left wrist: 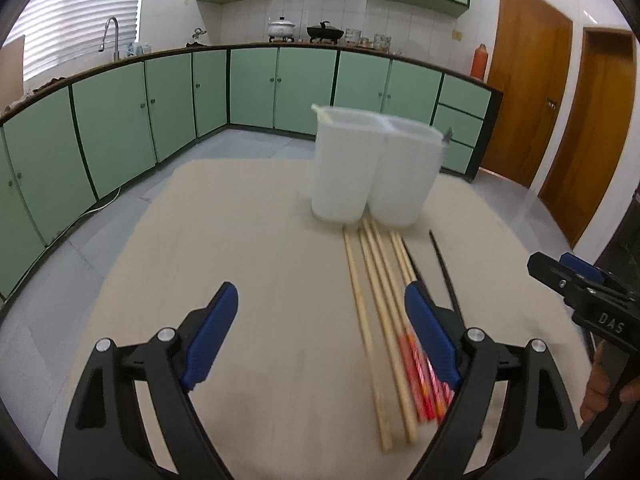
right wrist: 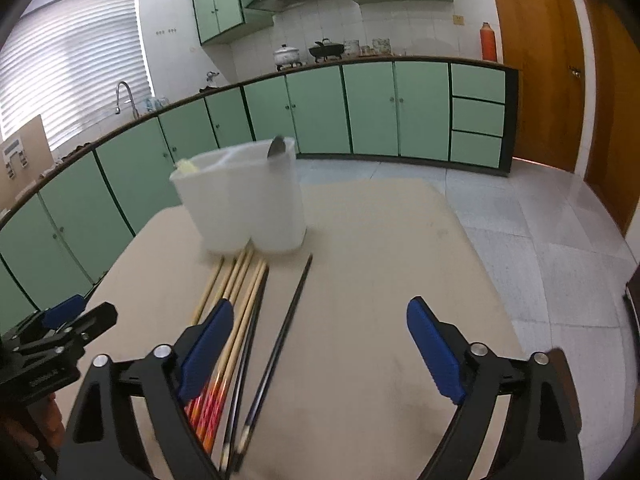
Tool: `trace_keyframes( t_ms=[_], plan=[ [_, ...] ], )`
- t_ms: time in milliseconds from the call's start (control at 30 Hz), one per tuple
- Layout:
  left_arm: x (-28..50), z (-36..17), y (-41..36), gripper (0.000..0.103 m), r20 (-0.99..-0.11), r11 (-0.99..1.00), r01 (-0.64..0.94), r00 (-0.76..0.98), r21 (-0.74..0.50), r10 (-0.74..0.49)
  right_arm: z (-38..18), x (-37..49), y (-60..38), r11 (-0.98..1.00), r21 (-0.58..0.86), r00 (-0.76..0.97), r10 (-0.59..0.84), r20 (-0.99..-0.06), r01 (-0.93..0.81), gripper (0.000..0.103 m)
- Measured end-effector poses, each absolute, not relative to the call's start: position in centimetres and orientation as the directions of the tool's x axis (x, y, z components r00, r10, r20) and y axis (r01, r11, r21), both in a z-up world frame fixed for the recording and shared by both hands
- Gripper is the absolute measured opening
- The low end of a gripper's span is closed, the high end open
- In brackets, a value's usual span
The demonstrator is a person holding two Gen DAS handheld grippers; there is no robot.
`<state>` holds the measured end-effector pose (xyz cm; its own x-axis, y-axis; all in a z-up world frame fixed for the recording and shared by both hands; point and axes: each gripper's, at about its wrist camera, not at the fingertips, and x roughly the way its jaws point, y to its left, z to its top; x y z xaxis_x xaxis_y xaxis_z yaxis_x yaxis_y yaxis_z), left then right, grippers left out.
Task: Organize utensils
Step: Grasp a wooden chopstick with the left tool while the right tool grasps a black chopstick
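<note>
A white two-compartment utensil holder (left wrist: 372, 168) stands on the beige table (left wrist: 260, 280); it also shows in the right wrist view (right wrist: 244, 200), with a spoon tip (right wrist: 276, 148) and a pale yellow item (right wrist: 187, 166) sticking out. Several wooden chopsticks (left wrist: 376, 300) with red-patterned ends and black chopsticks (left wrist: 444, 272) lie in front of it, also in the right wrist view (right wrist: 240, 300) (right wrist: 286, 328). My left gripper (left wrist: 320, 336) is open above the table, left of the chopsticks. My right gripper (right wrist: 320, 344) is open, right of them.
Green kitchen cabinets (left wrist: 280, 88) line the far walls, with pots (left wrist: 282, 28) on the counter and a sink tap (left wrist: 112, 36) at left. Wooden doors (left wrist: 532, 100) stand at right. The right gripper shows at the left wrist view's right edge (left wrist: 580, 292).
</note>
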<state>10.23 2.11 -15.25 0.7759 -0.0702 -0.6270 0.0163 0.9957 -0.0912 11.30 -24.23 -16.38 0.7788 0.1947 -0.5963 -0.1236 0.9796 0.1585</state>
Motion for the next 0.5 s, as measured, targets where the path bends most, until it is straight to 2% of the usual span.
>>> trace_keyframes(
  t_ms=[100, 200, 500],
  plan=[
    [9.0, -16.3, 2.1, 0.082, -0.637, 0.997, 0.015, 0.768, -0.074, -0.059, -17.1, 9.7, -23.7, 0.985, 0.114, 0.772, 0.174, -0.611, -0.131, 0.077],
    [8.3, -16.9, 2.3, 0.082, -0.65, 0.996, 0.003, 0.758, -0.086, -0.058, -18.0, 8.3, -23.6, 0.98, 0.135, 0.747, 0.198, -0.635, -0.145, 0.07],
    [6.1, -19.2, 1.5, 0.078, -0.693, 0.998, 0.021, 0.719, -0.059, -0.056, -20.5, 4.8, -21.9, 0.971, 0.105, 0.68, 0.225, -0.698, -0.213, 0.058]
  ],
)
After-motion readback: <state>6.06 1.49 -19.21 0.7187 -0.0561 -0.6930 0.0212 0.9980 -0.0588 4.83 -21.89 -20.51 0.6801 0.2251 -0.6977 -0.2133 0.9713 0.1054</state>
